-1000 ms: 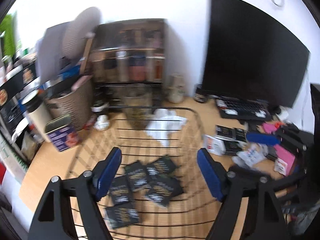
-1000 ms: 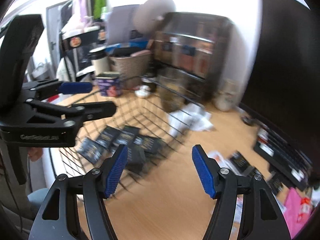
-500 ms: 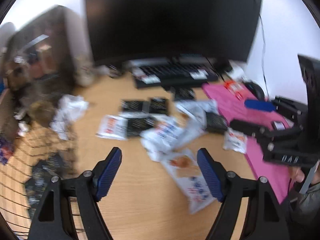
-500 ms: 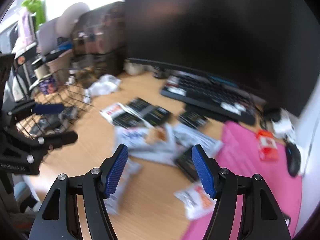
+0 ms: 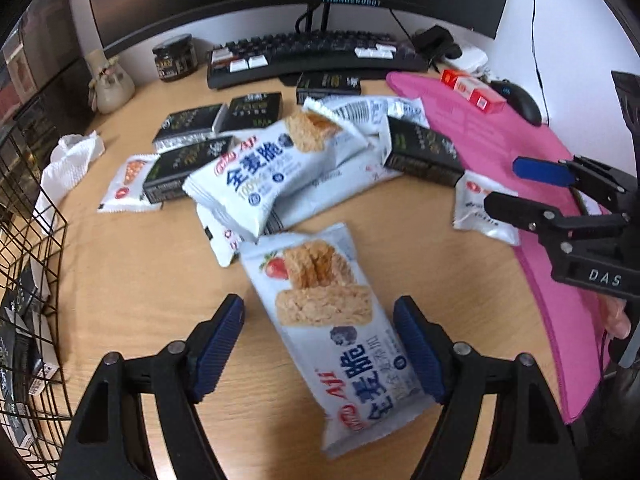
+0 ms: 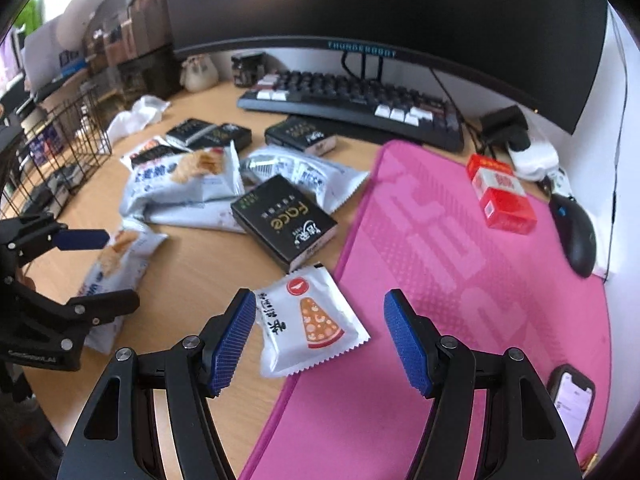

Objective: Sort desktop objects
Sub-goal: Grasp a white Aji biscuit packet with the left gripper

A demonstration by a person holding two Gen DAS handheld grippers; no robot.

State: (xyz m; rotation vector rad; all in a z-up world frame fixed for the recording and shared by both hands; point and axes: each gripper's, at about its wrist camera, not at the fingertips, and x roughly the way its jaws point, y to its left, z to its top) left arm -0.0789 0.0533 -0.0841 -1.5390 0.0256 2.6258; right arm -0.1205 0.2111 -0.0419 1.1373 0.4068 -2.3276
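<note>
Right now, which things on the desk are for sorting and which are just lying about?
For sorting: cracker packet, pizza snack packet, black boxes, wire basket.
Lying about: keyboard, mouse, pink mat, phone, jar.

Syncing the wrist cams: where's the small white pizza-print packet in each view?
Left wrist: pizza packet at right, on the wood against the pink mat's edge, partly behind the right gripper.
Right wrist: bottom centre, between the right gripper's fingers, lapping onto the mat.
Shared landmark: pink mat, with the red box on it.
</note>
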